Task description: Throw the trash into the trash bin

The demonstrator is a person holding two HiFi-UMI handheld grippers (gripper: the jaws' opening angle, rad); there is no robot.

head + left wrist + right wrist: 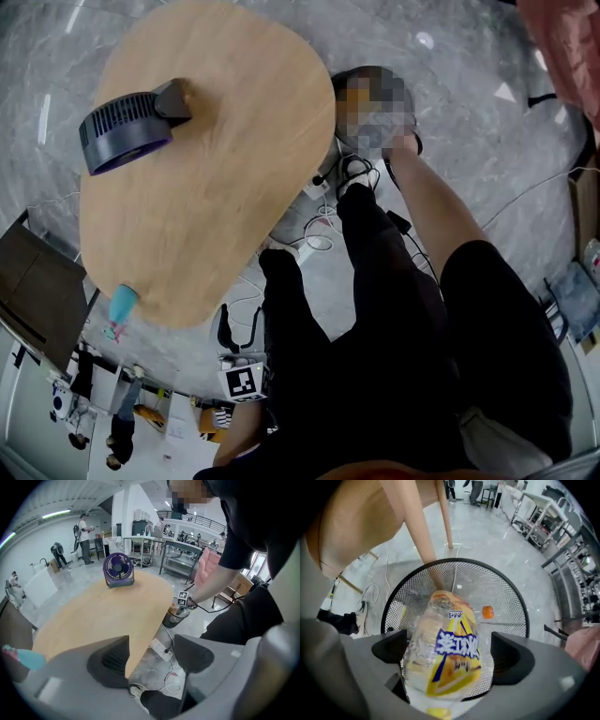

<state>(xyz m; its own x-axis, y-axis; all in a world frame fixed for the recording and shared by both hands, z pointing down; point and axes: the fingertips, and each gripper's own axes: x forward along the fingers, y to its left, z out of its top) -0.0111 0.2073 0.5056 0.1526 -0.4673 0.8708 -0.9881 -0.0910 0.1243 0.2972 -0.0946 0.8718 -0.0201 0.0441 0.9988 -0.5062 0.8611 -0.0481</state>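
Am seeing right gripper (449, 654) jaws standing wide, loose around crumpled clear plastic bottle with yellow label (440, 634) over black wire-mesh trash bin (506, 592); left gripper (151, 654) gaping, holding nothing.

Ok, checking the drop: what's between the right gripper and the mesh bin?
A clear, yellow-labelled plastic bottle, directly over the black wire-mesh bin; right gripper view.

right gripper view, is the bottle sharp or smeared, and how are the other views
Right gripper view: plastic bottle soft and smeared, mesh trash bin crisper. Left gripper view: fisheye bending, table edge curved. Head view: mosaic patch, strong barrel warp.
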